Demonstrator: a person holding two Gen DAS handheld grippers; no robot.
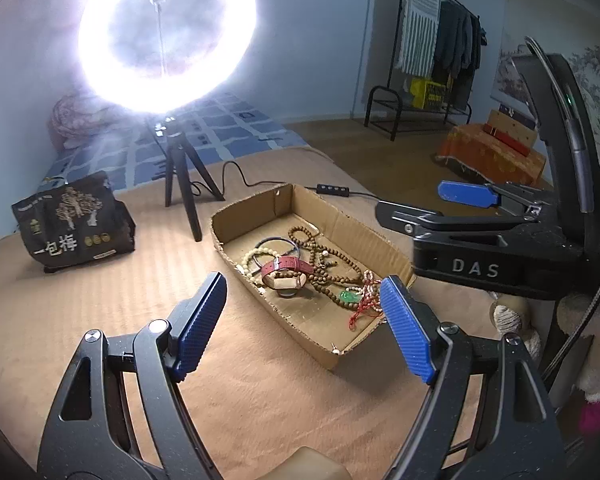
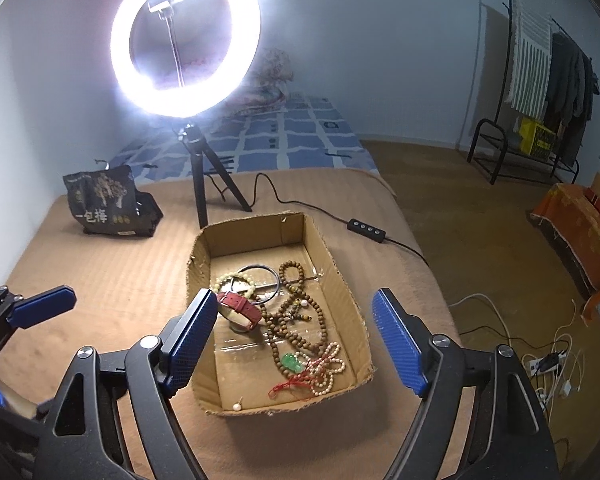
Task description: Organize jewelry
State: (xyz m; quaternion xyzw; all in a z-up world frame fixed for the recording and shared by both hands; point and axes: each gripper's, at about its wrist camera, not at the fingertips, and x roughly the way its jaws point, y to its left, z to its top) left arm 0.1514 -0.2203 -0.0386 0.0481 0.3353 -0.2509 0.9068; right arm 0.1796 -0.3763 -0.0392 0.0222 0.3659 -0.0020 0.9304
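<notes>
A shallow cardboard box lies on the tan blanket and holds the jewelry. Inside are a red-strapped watch, brown wooden bead strands, a pale bead bracelet, a thin dark bangle, a green pendant on red cord, and a small pearl stud. My left gripper hovers open above the box's near left side, nothing between its blue pads. My right gripper hangs open over the box, holding nothing; it also shows in the left wrist view.
A lit ring light on a black tripod stands behind the box, its cable and switch trailing right. A black snack bag lies at the left. The bed's edge drops to the floor at right, with cables there.
</notes>
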